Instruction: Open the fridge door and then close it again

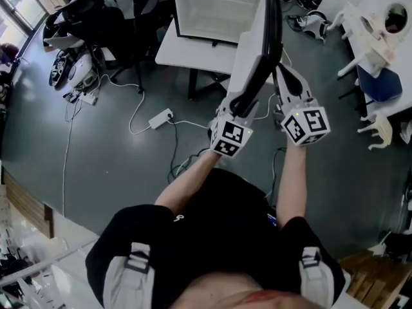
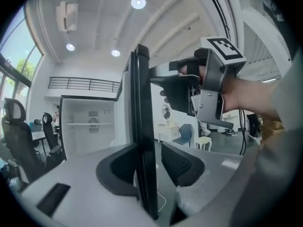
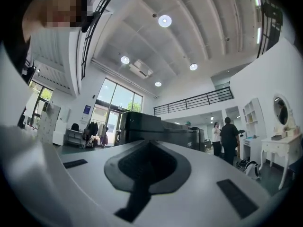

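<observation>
The fridge point(image 1: 215, 8) stands on a white table point(image 1: 177, 50) with its cabinet open. Its dark-edged door point(image 1: 257, 50) is swung out toward me. My left gripper point(image 1: 246, 100) straddles the door's free edge. In the left gripper view the door edge point(image 2: 140, 126) runs between the jaws of the left gripper point(image 2: 147, 167); the left pad lies along it and the right pad point(image 2: 182, 162) stands a little off. My right gripper point(image 1: 281, 76) hovers just right of the door, shut and empty. It also shows in the left gripper view as the right gripper point(image 2: 163, 82), and in its own view the right gripper point(image 3: 147, 171) points into the room.
A black office chair point(image 1: 96, 24) and gear sit at the left. A power strip point(image 1: 161, 118) and cables lie on the grey floor. White furniture point(image 1: 380, 24) and a blue chair point(image 1: 383, 82) stand at the right. People point(image 3: 229, 136) stand beyond a black machine point(image 3: 156, 129).
</observation>
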### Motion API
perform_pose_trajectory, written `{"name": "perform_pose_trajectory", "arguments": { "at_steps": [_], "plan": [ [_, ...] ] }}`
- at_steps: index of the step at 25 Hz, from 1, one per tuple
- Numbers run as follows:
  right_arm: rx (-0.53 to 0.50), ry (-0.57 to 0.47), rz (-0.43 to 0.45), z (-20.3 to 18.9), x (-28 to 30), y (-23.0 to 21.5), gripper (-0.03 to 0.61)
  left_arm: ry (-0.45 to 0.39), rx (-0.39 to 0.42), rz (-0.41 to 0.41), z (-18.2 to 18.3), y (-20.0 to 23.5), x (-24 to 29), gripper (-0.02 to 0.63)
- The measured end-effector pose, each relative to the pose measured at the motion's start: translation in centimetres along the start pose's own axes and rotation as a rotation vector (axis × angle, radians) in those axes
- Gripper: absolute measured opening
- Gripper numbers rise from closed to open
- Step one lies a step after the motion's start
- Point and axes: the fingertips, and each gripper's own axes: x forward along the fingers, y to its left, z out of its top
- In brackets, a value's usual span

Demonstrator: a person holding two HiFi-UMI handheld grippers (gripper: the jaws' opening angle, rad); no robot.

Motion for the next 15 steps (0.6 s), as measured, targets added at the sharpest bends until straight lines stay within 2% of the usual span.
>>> {"name": "perform_pose_trajectory", "arguments": {
  "at_steps": [4,15],
  "plan": [
    [0.034,-0.052,0.077,0.1,1.6,1.1,-0.006,-0.048,-0.028,0.078,0.7,2.8,-0.6,0.134],
    [0.069,-0.095,0.215,-1.3,9.1,6.9,-0.006,-0.045,-0.046,0.168,-0.9,12.0,-3.5,0.109]
  ]
}}
